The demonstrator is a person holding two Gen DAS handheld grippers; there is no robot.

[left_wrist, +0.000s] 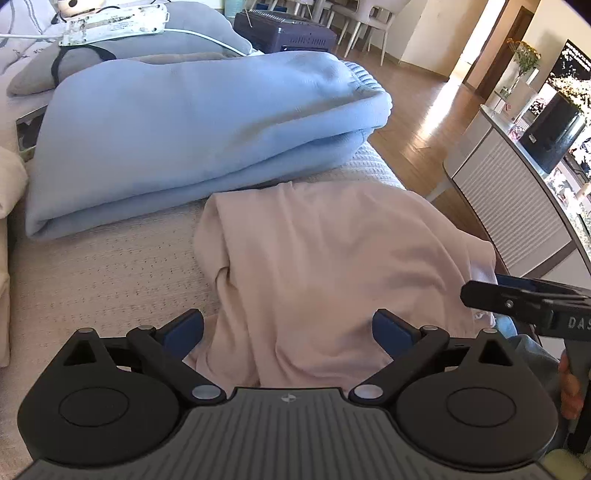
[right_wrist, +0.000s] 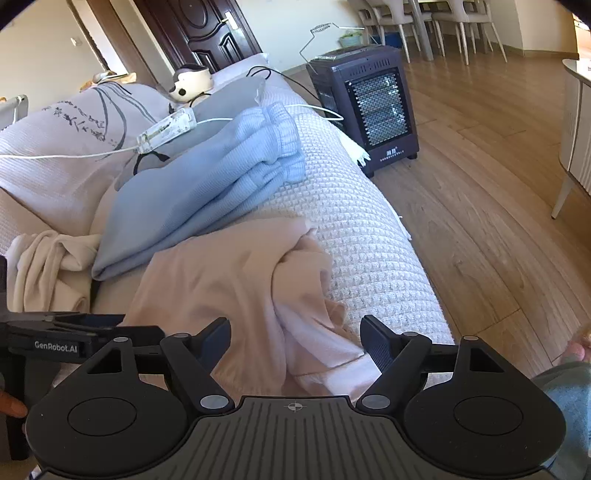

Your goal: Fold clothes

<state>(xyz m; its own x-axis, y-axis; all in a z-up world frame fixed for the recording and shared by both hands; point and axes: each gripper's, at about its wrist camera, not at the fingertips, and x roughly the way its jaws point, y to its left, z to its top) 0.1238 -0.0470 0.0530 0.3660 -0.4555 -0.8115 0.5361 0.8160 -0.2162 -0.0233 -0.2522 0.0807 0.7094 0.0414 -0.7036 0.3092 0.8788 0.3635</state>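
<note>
A pale pink garment (left_wrist: pixel 332 266) lies spread on the sofa seat, its near edge hanging over the front; in the right wrist view the same pink garment (right_wrist: pixel 229 280) shows a bunched fold at its right side. My left gripper (left_wrist: pixel 288 332) is open above its near edge, nothing between the fingers. My right gripper (right_wrist: pixel 295 343) is open too, hovering over the bunched hem. Behind the pink garment lies a folded light blue garment (left_wrist: pixel 192 140), seen also as light blue trousers (right_wrist: pixel 207 184) with ribbed cuffs. The right gripper's body (left_wrist: pixel 528 302) enters the left wrist view from the right.
The sofa has a woven cover (right_wrist: pixel 362 229). A cream garment (right_wrist: pixel 48 266) is crumpled at the left. A grey cushion (left_wrist: pixel 177 33) carries a white power strip (right_wrist: pixel 166 127) and cable. A dark heater (right_wrist: pixel 369 107) stands on the wood floor (right_wrist: pixel 498 177). A white cabinet (left_wrist: pixel 517 206) is right.
</note>
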